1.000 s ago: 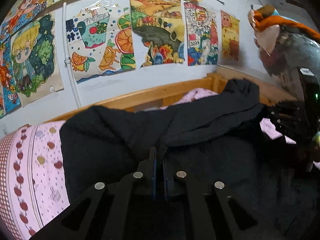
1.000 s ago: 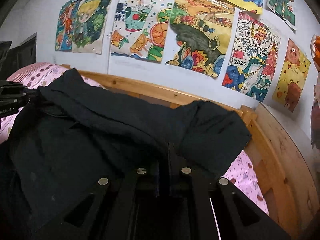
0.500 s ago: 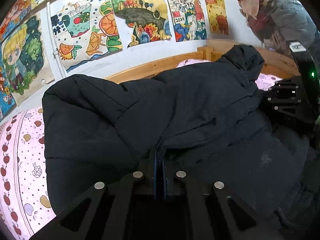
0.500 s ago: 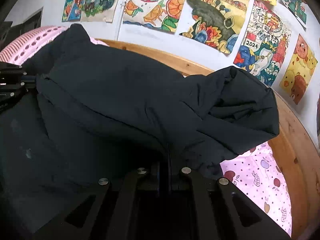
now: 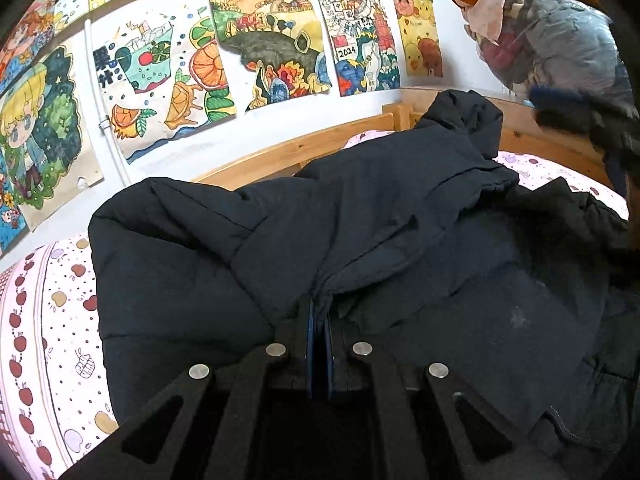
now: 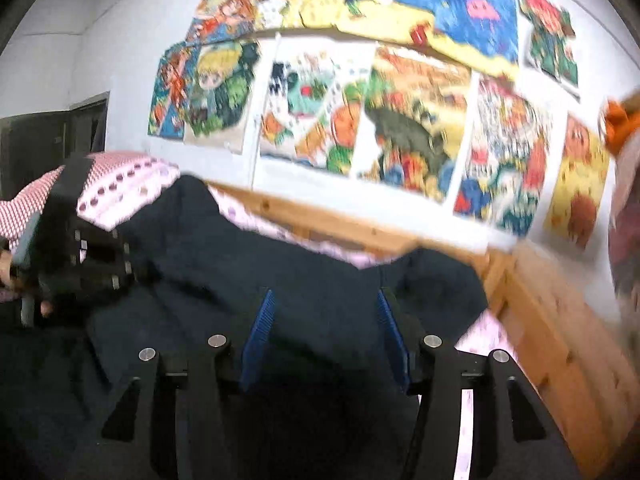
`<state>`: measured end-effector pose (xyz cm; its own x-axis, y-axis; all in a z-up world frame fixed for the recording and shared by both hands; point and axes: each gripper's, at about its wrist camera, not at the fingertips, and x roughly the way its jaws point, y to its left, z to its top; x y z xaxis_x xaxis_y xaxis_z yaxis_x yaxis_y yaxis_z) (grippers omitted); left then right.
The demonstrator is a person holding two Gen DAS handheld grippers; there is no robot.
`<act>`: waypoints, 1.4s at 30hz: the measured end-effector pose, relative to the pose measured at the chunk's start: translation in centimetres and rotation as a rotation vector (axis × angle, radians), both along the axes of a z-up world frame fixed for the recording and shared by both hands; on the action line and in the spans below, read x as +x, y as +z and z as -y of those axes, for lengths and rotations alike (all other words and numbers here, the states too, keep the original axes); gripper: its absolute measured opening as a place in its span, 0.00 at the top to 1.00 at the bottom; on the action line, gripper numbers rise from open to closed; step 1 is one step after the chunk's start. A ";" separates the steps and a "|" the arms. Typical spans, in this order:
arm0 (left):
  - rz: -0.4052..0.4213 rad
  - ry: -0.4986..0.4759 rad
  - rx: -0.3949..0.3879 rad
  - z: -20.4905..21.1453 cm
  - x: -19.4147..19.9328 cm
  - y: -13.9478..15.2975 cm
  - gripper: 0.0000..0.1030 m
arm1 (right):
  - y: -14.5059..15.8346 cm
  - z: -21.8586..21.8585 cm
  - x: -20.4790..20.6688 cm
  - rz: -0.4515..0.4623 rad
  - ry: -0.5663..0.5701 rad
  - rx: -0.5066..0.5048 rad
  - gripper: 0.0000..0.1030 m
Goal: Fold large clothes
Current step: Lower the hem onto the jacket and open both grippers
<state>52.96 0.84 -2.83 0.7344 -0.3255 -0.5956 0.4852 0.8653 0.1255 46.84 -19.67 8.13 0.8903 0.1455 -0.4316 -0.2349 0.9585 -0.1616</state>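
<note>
A large black padded jacket [image 5: 360, 240] lies across the pink printed bedsheet [image 5: 52, 320], its upper half folded toward me over the lower half. My left gripper [image 5: 318, 312] is shut on a fold of the jacket's edge, low over the bed. In the right wrist view, which is motion-blurred, the jacket [image 6: 320, 272] lies under my right gripper [image 6: 326, 320]. Its jaws are opening, the blue pads [image 6: 260, 332] stand well apart, and no cloth is pinched between them. The left gripper [image 6: 88, 256] shows at the left of that view, held by a hand.
A wooden bed frame [image 5: 280, 152] runs along the wall behind the jacket and turns at the right corner [image 6: 560, 320]. Colourful drawings [image 5: 260, 48] cover the white wall. A bundle of bagged clothes with an orange cloth [image 5: 540, 32] sits at the right. A dark doorway [image 6: 48, 140] is far left.
The right gripper has let go of the jacket, opened and drawn back and upward. The folded-over jacket half has settled lower on the bed. The left gripper has sunk, still gripping its fold.
</note>
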 end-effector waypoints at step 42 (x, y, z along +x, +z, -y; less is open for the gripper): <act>-0.167 -0.010 -0.045 3.3 5.0 -3.9 0.74 | -10.8 0.1 9.8 -0.352 0.120 0.023 0.55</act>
